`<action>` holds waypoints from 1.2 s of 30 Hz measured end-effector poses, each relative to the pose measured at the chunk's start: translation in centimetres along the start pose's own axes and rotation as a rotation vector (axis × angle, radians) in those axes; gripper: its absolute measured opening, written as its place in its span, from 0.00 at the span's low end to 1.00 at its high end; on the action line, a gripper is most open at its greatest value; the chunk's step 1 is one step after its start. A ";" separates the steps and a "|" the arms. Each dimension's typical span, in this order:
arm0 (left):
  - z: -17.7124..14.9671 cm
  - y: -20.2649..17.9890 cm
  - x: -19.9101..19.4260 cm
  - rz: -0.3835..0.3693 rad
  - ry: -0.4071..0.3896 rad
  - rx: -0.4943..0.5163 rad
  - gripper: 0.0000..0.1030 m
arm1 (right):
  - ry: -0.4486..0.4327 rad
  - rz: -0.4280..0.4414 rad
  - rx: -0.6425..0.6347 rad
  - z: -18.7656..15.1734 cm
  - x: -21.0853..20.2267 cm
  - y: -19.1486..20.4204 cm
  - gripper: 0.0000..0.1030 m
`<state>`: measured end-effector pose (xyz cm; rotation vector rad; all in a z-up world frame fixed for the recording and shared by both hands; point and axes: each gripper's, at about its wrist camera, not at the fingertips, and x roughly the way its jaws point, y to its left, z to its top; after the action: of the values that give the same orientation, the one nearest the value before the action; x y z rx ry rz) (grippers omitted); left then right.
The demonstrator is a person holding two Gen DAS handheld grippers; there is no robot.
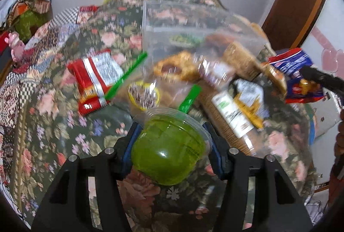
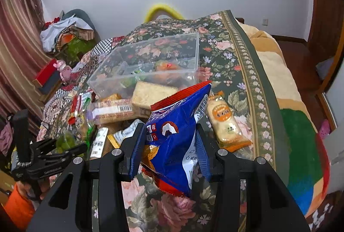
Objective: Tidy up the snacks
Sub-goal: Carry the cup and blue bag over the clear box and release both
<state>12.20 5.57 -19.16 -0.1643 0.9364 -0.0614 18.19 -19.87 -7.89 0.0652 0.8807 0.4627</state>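
Partly done, by my read: the clear plastic bin (image 2: 150, 60), upper centre of the right wrist view, already holds a few snacks at its bottom, too blurred behind the walls to name. Most items lie loose on the floral bedspread (image 2: 225, 55) in front of it.

Left gripper (image 1: 172, 146) grasps a green jelly cup (image 1: 169, 146), lower centre of the left view; both blue pads press its sides. Cup is glossy, translucent, rounded, with a stiff clear rim. Right gripper (image 2: 169, 146) is clenched on a blue snack bag (image 2: 176, 128), lower centre of its view: crinkly foil, red serrated edges, puffy and buckled where pinched.

Still to sort, as judged:
- red foil packet (image 1: 92, 83), mid left of left view, flat, shiny silver stripe
- long cracker sleeve (image 2: 111, 111), clear wrap, barcode label
- pale cake block (image 2: 154, 94), spongy-looking, touching the bin's near wall
- orange-label rice cracker pack (image 2: 228, 122), right of the blue bag, soft clear wrapper
- green sticks (image 1: 129, 75), rigid plastic, thin

Left view is motion-blurred; the centre pile is hard to separate.
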 end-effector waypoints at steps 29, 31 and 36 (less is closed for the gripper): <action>16.3 -1.7 2.5 0.004 -0.183 0.075 0.56 | -0.116 0.058 -0.090 10.5 5.7 3.6 0.30; 16.8 -1.5 4.0 0.007 -0.156 0.080 0.56 | -0.091 0.047 -0.103 10.7 7.1 3.9 0.30; 17.5 -1.6 7.5 0.023 -0.088 0.105 0.56 | -0.061 0.041 -0.121 10.4 8.5 3.7 0.30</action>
<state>30.77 5.10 -14.76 -0.0582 0.8448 -0.0809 29.38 -11.57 -6.50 -0.0136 0.7910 0.5489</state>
